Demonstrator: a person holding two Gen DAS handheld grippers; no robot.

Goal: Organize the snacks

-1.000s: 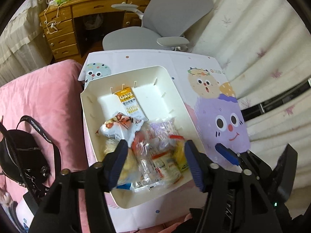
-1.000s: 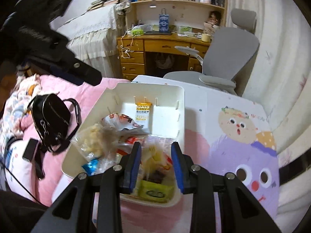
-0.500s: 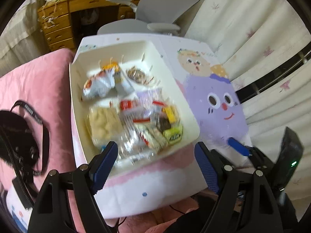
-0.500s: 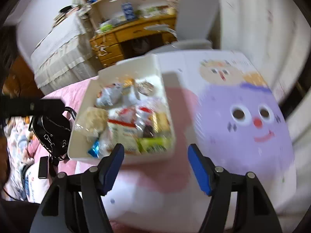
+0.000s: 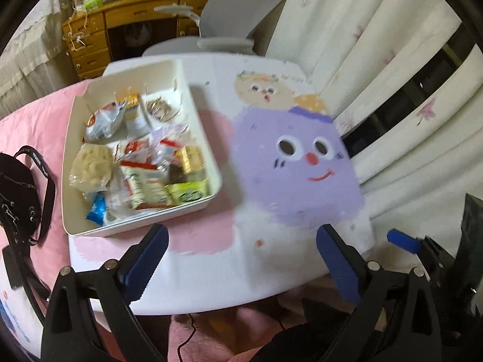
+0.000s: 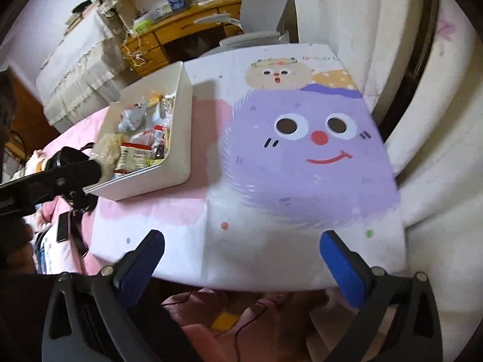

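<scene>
Far left on the cartoon-printed white tabletop (image 5: 211, 259): a white rectangular plastic bin (image 5: 208, 138), long axis running from the near edge away toward the wooden desk (image 5: 126, 15) and grey office chair (image 5: 241, 3). Packed inside, wrapped snacks (image 5: 142, 163): a pale rice-cake packet (image 5: 90, 163) at the left wall, a green packet (image 5: 188, 191) at the near right corner, a blue wrapper (image 5: 96, 209) at the near left. Left of the table, a black strapped bag (image 5: 18, 193) on pink bedding.

Centre, over the purple smiling face: left gripper (image 5: 241, 256), blue-padded jaws spread wide and widening further, nothing between them, touching nothing. Further right: right gripper (image 6: 241, 259), likewise spread wide and opening, empty, over bare tabletop near the front edge.

Against a second ago: both grippers then narrow and poised right over the snacks in the bin; now pulled back and across to the right, bin left behind at the left, snacks lying inside.
</scene>
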